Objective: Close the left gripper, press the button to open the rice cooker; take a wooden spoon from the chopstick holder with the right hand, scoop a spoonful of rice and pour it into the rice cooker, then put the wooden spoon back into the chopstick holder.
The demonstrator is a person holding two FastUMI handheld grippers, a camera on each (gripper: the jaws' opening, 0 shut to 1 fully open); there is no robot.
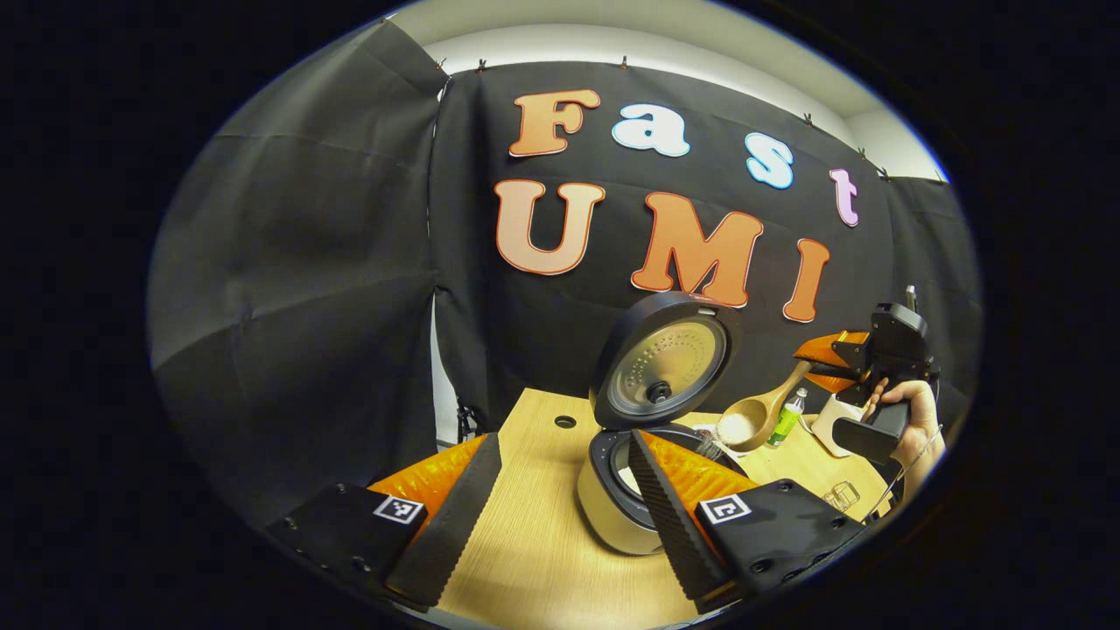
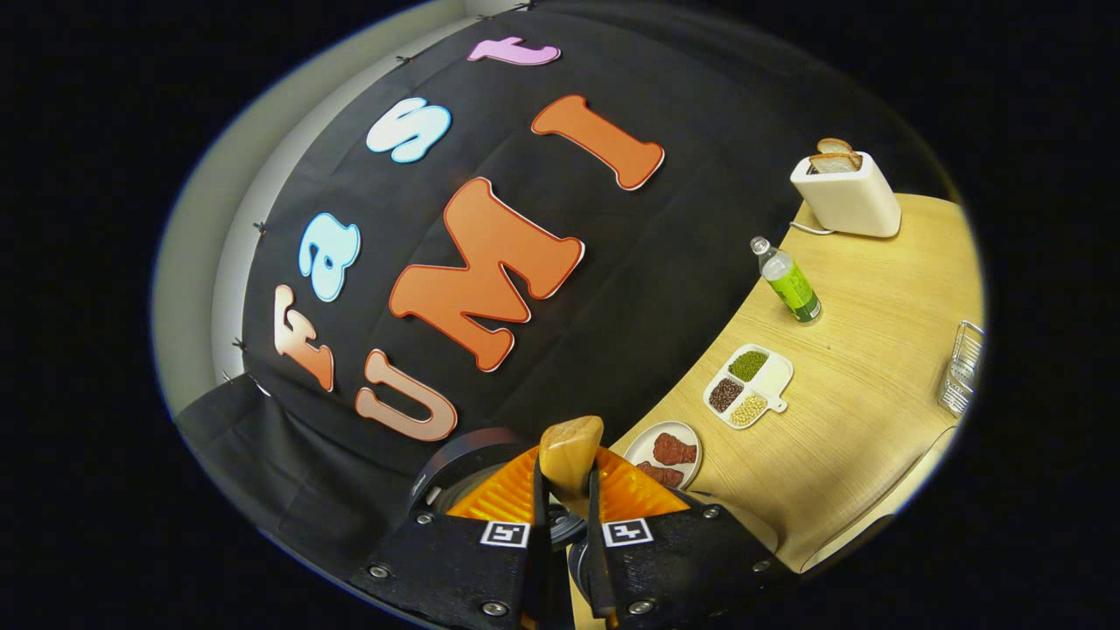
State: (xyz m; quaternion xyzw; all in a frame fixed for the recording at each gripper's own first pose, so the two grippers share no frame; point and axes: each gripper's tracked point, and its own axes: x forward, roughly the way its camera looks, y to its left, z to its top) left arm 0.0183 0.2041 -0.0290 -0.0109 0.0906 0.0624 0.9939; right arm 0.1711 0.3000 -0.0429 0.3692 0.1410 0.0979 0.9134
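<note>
The rice cooker (image 1: 604, 512) stands open on the wooden table (image 1: 534, 551), its lid (image 1: 665, 363) tipped up and back. My left gripper (image 1: 560, 516) is open, with one finger in front of the cooker's rim and nothing between the fingers. To the right, a hand (image 1: 914, 424) holds my right gripper (image 1: 803, 366), shut on the handle of a wooden spoon (image 1: 759, 413). The spoon's bowl carries white rice (image 1: 735, 429) just right of the cooker's opening. In the right gripper view, my right gripper (image 2: 564, 512) clamps the spoon handle (image 2: 570, 455), with the cooker lid (image 2: 455, 468) behind it.
On the table to the right stand a white toaster (image 2: 847, 197) with bread, a green-labelled bottle (image 2: 787, 284), a divided dish of beans (image 2: 748, 385), a plate of meat (image 2: 665, 455) and a wire basket (image 2: 962, 367). A round hole (image 1: 565, 422) marks the tabletop behind the cooker.
</note>
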